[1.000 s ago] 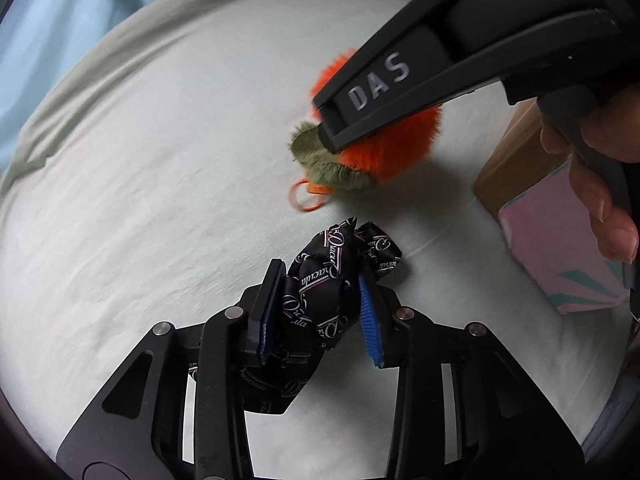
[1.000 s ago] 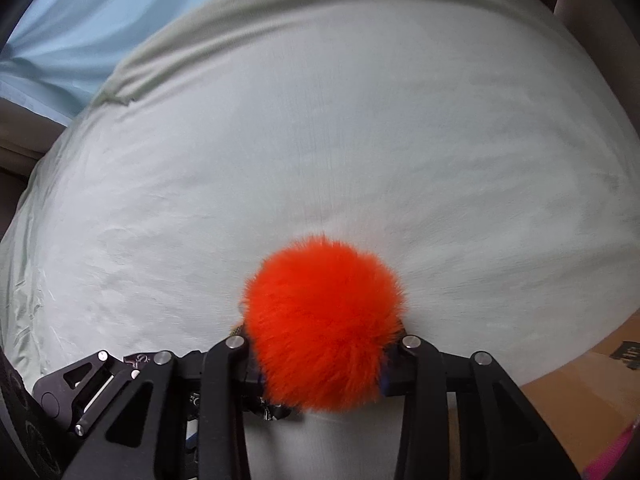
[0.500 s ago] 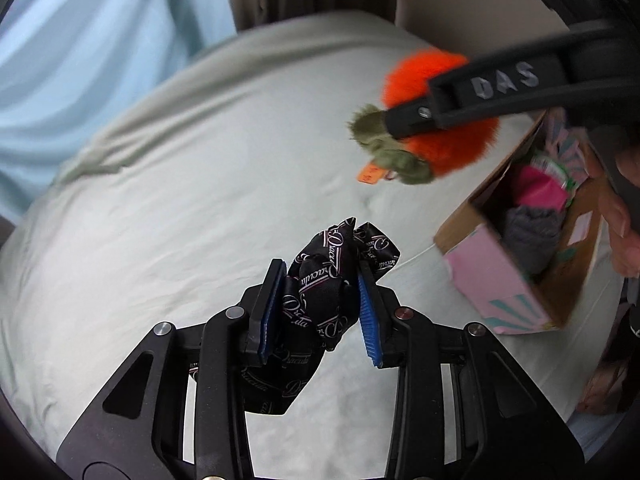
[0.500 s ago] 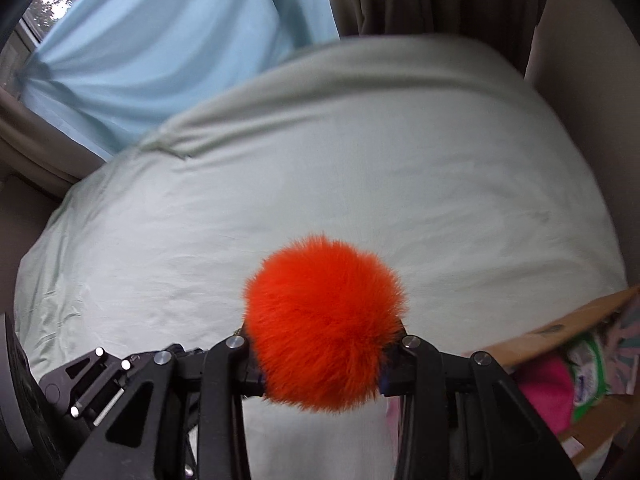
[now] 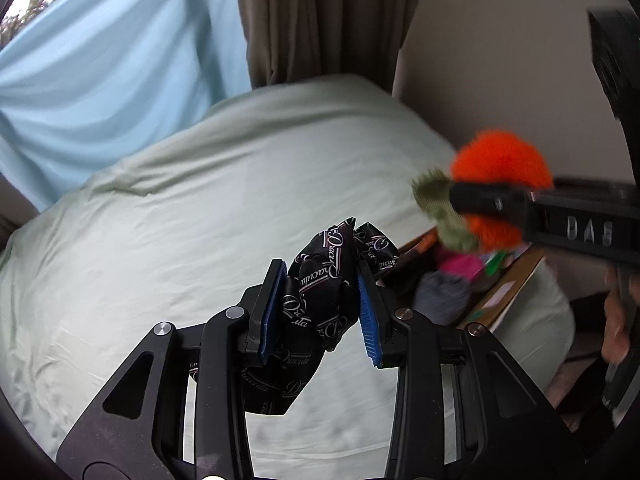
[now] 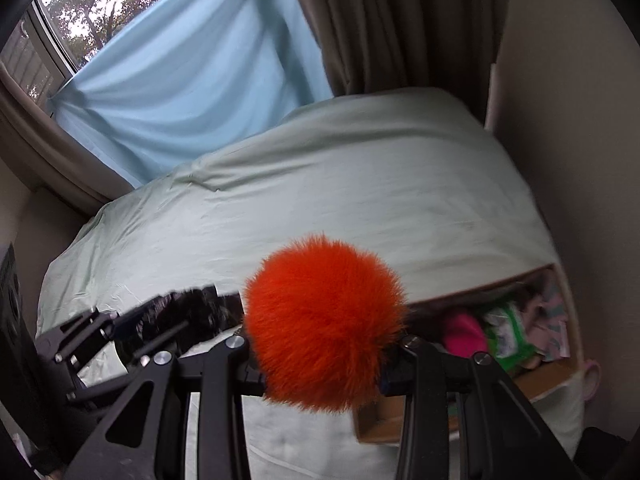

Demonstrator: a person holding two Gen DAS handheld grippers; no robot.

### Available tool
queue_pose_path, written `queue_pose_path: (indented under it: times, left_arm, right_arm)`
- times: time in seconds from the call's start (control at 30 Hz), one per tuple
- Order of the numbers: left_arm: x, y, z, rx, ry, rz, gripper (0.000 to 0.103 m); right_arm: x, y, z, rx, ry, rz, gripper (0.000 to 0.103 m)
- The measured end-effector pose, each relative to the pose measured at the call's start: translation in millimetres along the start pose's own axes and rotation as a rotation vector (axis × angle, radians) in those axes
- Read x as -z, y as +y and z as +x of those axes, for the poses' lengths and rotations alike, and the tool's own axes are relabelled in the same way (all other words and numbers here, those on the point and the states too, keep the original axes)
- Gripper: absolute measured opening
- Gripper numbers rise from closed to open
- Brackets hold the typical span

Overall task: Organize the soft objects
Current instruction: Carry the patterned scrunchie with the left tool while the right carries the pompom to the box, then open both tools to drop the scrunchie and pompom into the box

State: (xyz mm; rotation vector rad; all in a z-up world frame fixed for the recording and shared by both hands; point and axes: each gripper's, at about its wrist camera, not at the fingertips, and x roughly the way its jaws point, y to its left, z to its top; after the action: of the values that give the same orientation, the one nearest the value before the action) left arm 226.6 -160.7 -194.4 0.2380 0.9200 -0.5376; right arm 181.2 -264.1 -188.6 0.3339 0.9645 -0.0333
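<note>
My left gripper [image 5: 320, 304] is shut on a black printed cloth [image 5: 320, 292] and holds it in the air above the bed. My right gripper [image 6: 320, 364] is shut on a fluffy orange pom-pom toy [image 6: 324, 324] with an olive-green part [image 5: 440, 208], also lifted. In the left wrist view the toy [image 5: 500, 168] hangs above an open cardboard box [image 5: 516, 280] at the right. The box [image 6: 540, 376] holds pink, grey and green soft items. The left gripper with the black cloth shows blurred at the left of the right wrist view [image 6: 180, 312].
A pale green bedsheet [image 5: 200, 220] covers the bed [image 6: 360, 184]. A light blue curtain [image 6: 192, 72] and brown curtain [image 6: 400, 20] hang behind. A beige wall [image 5: 500, 60] is at the right. A person's hand [image 5: 616, 320] holds the right gripper.
Both grippers have lifted their objects up off the bed and swung right. The box has come into view under the orange toy.
</note>
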Motion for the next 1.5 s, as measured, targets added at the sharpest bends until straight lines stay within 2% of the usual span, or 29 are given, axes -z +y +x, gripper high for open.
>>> queue_pose_path:
  times: [0.17, 0.33, 0.5, 0.6, 0.83, 1.0, 1.13, 1.2, 1.23, 1.27, 1.3, 1.37, 1.43, 1.5]
  left_arm:
    - [-7.0, -47.9, -6.3, 0.015, -0.023, -0.017, 0.031]
    - [-12.8, -98.1, 6.8, 0.037, -0.006, -0.031, 0.031]
    - [-14.6, -140.8, 39.5, 0.056, 0.043, -0.038, 0.031]
    - [-11.1, -156.7, 65.6, 0.062, 0.084, -0.041, 0.031]
    - [8.2, -158.8, 126.7, 0.032, 0.209, -0.085, 0.031]
    - [19.7, -146.1, 161.5, 0.008, 0.282, -0.108, 0.031]
    - [22.0, -144.1, 175.6, -0.002, 0.313, -0.088, 0.032]
    - [24.2, -143.3, 178.5, 0.013, 0.327, -0.083, 0.042]
    - [23.7, -144.7, 177.9, 0.018, 0.328, -0.080, 0.061]
    - [22.9, -145.8, 177.5, 0.017, 0.328, -0.078, 0.092]
    - [23.8, -146.4, 175.7, 0.009, 0.325, -0.072, 0.103]
    - [23.7, -148.2, 172.3, 0.008, 0.308, -0.064, 0.103]
    - [24.5, -148.4, 170.1, -0.002, 0.315, -0.060, 0.103]
    - [25.3, -146.7, 164.8, 0.006, 0.315, -0.070, 0.103]
  right_arm:
    - [12.5, -43.2, -33.7, 0.031, -0.001, -0.014, 0.034]
    - [22.5, -93.2, -48.2, 0.054, 0.017, -0.007, 0.034]
    - [27.6, -143.5, -49.1, 0.092, 0.042, 0.001, 0.034]
    - [31.7, -175.0, -32.4, 0.106, 0.080, 0.028, 0.034]
    - [44.8, -215.1, 20.3, 0.106, 0.173, 0.073, 0.034]
    - [59.4, -223.4, 49.9, 0.082, 0.231, 0.091, 0.034]
    - [67.1, -223.2, 70.3, 0.041, 0.268, 0.105, 0.034]
    - [66.1, -224.7, 75.6, 0.029, 0.278, 0.114, 0.038]
    - [64.1, -225.2, 78.5, 0.032, 0.277, 0.123, 0.040]
    - [61.9, -225.1, 78.9, 0.034, 0.274, 0.130, 0.045]
    - [60.2, -225.6, 80.2, 0.030, 0.274, 0.137, 0.052]
    - [56.8, -227.8, 79.4, 0.034, 0.260, 0.152, 0.087]
    - [53.7, -229.1, 76.5, 0.042, 0.235, 0.157, 0.099]
    - [52.1, -232.0, 73.1, 0.047, 0.226, 0.169, 0.099]
